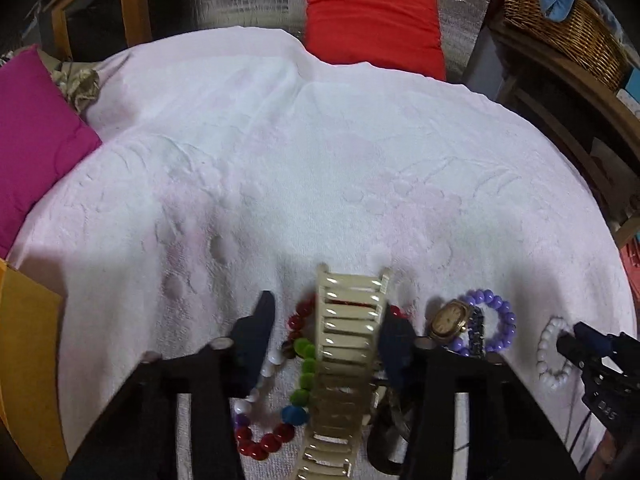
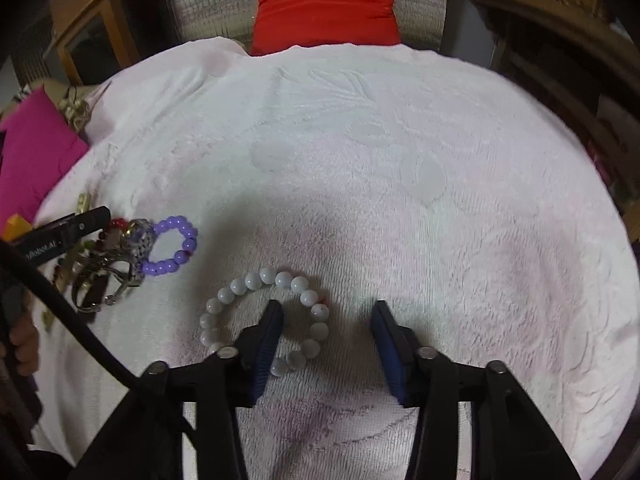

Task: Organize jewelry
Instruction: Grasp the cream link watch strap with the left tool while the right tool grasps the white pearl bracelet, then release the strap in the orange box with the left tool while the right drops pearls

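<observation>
My left gripper (image 1: 330,312) is open over a pile of jewelry on the white towel (image 1: 320,168). A gold link watch band (image 1: 344,360) lies between its fingers, over a multicoloured bead necklace (image 1: 298,372). A gold-faced watch (image 1: 450,320) and a purple bead bracelet (image 1: 494,324) lie to its right. My right gripper (image 2: 328,316) is open, low over a white bead bracelet (image 2: 256,280); its left finger (image 2: 268,344) sits inside the ring. The white bracelet also shows in the left wrist view (image 1: 550,356), as does the purple one in the right wrist view (image 2: 174,246).
A red cushion (image 1: 376,20) lies beyond the towel's far edge and a magenta cushion (image 1: 36,132) at its left. A wicker basket (image 1: 568,24) stands on a wooden shelf at the right. A yellow box edge (image 1: 24,352) is at the near left.
</observation>
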